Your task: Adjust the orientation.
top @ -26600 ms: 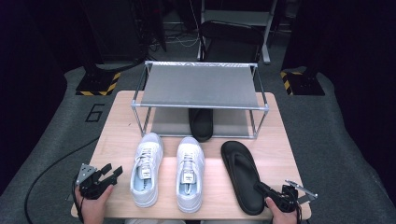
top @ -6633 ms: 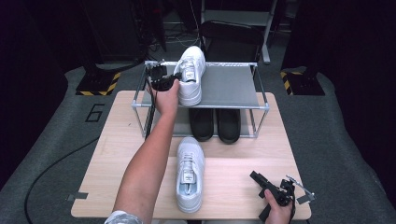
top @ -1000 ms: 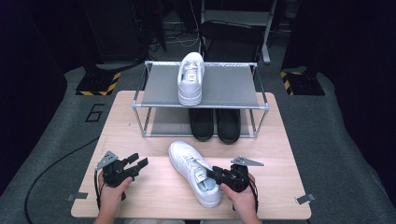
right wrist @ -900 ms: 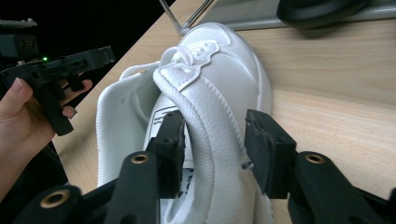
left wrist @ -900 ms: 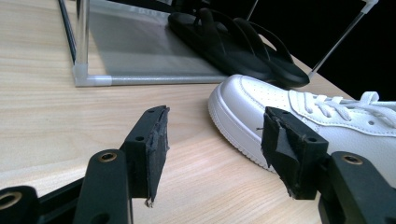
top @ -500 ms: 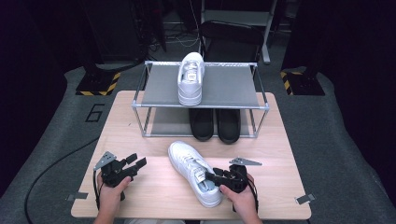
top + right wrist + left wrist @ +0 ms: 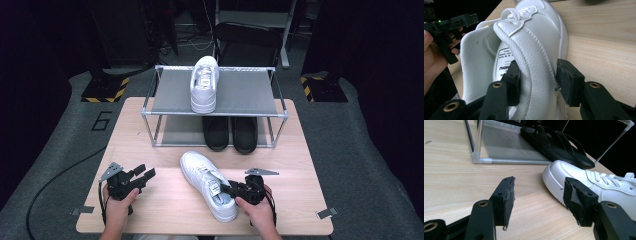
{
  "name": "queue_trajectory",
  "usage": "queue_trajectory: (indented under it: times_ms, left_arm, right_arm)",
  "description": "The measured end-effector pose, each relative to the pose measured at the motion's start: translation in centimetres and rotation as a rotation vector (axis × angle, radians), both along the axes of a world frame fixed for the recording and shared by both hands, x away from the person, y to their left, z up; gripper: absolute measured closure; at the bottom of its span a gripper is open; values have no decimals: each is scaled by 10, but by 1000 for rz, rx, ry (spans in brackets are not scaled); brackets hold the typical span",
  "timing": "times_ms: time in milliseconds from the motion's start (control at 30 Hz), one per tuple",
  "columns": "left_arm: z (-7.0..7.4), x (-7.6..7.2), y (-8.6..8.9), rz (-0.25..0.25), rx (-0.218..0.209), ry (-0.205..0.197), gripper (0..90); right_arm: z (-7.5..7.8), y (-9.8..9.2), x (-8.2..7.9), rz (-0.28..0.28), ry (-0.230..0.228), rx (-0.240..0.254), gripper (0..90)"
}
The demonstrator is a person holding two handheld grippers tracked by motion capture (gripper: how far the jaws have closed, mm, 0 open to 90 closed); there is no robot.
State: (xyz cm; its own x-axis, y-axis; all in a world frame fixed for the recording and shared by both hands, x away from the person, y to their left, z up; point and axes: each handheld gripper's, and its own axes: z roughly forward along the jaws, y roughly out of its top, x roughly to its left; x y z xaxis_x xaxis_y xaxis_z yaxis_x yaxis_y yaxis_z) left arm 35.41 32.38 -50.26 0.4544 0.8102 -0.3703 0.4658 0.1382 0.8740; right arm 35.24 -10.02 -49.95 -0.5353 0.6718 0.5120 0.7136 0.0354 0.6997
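- The white sneaker [image 7: 208, 185] lies on the table [image 7: 300, 165] at its near edge, toe pointing far-left.
- The right gripper [image 7: 537, 80] straddles the sneaker's heel collar wall, one jaw inside, one outside; the jaws have just been closing on it, the outer pad just clear.
- The left gripper [image 7: 142, 176] sits left of the sneaker, jaws spread and holding nothing.

A sneaker [image 7: 207, 185] lies on the bench [image 7: 165, 210] right of the left jaws; the right jaws straddle its heel wall; the shoe rack [image 7: 215, 97] stands beyond.
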Motion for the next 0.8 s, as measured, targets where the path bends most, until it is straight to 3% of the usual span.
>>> queue_trajectory:
  times_ms: [167, 367, 800]
  left_arm:
    - [-1, 0, 1, 3, -2, 0, 430]
    - [-2, 0, 4, 13, -3, 6, 434]
    - [-4, 1, 7, 18, -5, 19, 446]
  right_arm:
    - [1, 0, -1, -11, -11, -6, 613]
    - [4, 2, -5, -23, -65, -38, 677]
    - [3, -1, -7, -56, -84, -25, 756]
